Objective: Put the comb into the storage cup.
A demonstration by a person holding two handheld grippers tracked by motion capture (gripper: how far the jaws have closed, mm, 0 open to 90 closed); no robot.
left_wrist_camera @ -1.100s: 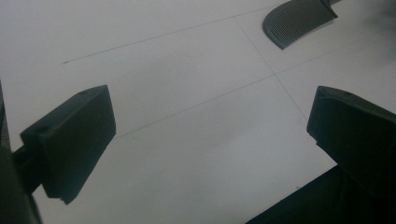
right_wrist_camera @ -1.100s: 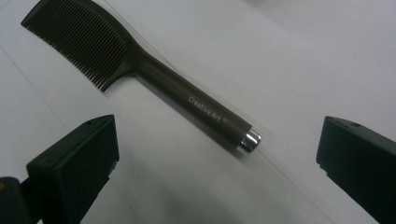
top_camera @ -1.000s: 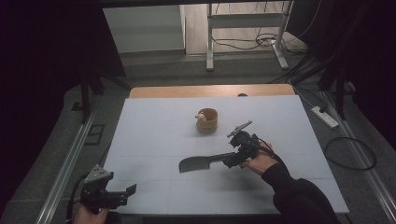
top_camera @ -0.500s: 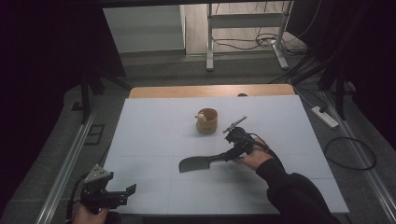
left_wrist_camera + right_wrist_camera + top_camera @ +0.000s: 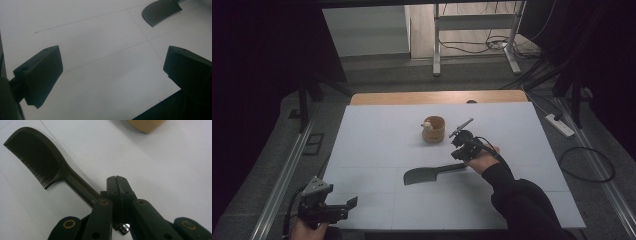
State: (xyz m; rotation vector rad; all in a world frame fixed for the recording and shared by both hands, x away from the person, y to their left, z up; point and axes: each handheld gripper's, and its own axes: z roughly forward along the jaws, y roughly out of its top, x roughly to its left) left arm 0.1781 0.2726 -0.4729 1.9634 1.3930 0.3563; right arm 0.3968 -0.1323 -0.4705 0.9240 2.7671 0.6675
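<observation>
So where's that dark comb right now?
In the high view the comb lies flat near the table's middle, in front of the wooden cup, its handle at the right gripper.

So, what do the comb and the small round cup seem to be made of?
The comb looks like dark moulded plastic, matte, with fine even teeth and a smooth handle. The cup seems to be wood or bamboo: light tan, dull finish. No grain shows at this distance, so this stays uncertain.
</observation>
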